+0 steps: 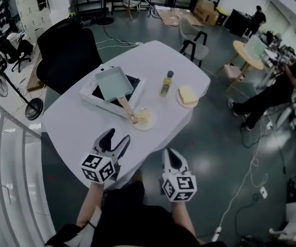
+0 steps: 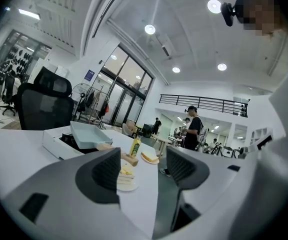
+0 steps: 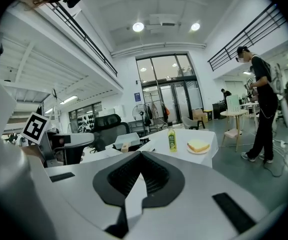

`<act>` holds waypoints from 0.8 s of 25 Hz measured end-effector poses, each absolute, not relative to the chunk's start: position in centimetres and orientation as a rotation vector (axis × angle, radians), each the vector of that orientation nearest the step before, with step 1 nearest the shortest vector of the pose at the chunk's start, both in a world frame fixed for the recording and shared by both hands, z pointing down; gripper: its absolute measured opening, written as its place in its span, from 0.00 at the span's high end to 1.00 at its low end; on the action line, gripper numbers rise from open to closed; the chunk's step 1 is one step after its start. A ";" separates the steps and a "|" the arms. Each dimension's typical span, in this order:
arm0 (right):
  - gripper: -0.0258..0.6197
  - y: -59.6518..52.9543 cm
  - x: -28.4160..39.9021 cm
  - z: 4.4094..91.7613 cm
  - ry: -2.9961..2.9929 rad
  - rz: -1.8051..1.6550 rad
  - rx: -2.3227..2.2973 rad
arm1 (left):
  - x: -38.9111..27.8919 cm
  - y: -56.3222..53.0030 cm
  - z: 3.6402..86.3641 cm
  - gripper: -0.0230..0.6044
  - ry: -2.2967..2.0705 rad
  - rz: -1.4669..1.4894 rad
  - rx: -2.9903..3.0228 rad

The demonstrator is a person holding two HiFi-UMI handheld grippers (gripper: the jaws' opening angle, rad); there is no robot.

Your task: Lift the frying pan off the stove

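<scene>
Hovering near the table edge: left gripper spread wide and empty, right gripper pinched together. Best to clamp squarely across the wooden handle of the frying pan resting on the stove, then raise level. Bottle and plates close by; busy open hall around.

Stove top largely hidden under frying pan, food on near plate too small to identify
</scene>
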State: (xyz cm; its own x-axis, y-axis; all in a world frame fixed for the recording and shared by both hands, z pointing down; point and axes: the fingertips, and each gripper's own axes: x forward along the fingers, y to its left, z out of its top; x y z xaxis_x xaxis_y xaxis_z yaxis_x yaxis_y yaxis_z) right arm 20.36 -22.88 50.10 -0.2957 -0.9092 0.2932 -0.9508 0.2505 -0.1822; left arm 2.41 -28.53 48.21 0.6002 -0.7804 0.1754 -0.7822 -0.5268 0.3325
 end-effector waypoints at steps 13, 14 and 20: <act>0.95 -31.3 20.5 50.6 -2.407 0.482 1.670 | 2.5 -36.6 48.8 0.53 -1.312 -0.031 2.387; 0.95 -31.9 20.5 50.8 -2.403 0.483 1.657 | 2.5 -37.1 49.2 0.53 -1.316 -0.035 2.373; 0.95 -35.4 20.2 51.5 -2.403 0.476 1.610 | 1.9 -39.5 50.7 0.53 -1.341 -0.080 2.310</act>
State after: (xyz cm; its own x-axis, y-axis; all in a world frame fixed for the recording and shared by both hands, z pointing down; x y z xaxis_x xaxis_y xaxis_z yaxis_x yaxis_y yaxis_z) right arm 20.22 -35.35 51.45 -0.3813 -0.8567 0.3472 -0.9244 0.3511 -0.1490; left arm 1.88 -39.48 50.67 0.5222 -0.8341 0.1777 -0.8069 -0.4157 0.4196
